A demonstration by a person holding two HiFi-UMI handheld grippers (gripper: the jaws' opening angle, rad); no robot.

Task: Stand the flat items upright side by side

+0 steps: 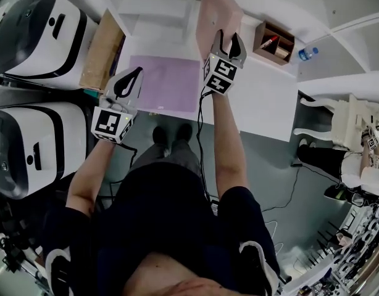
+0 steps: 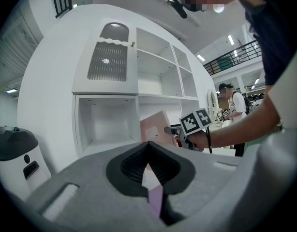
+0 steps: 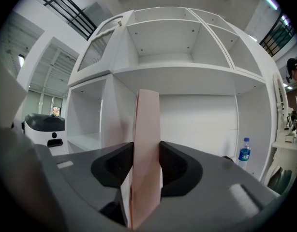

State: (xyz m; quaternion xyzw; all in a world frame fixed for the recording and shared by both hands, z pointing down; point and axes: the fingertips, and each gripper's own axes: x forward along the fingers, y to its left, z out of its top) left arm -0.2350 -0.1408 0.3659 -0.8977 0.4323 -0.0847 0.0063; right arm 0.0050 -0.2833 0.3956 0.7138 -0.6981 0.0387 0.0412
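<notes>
at the white shelf (image 3: 187, 76), the job looks abt half way at most. the right gripper (image 3: 146, 149) has its jaws part way shut & pressed on both sides of the pink flat thing (image 3: 147, 115), which stands on its edge, straight up. from the head view it's held over the back part of the shelf board (image 1: 263, 103), but i can't tell if its bottom edge sits on the board yet. the purple flat thing (image 1: 168, 82) lies flat on the board, just left of the pink one, not stood up yet. the left gripper (image 1: 137, 73) has its jaws all the way together w/ nothing seen btwn the pads. its tip is by the left edge of the purple one, & i can't tell if it touches. what's left, i think: set the pink one down so it stays up, then lift the purple one onto its edge & put it right next to the pink one. no flat thing stands by itself yet.
</notes>
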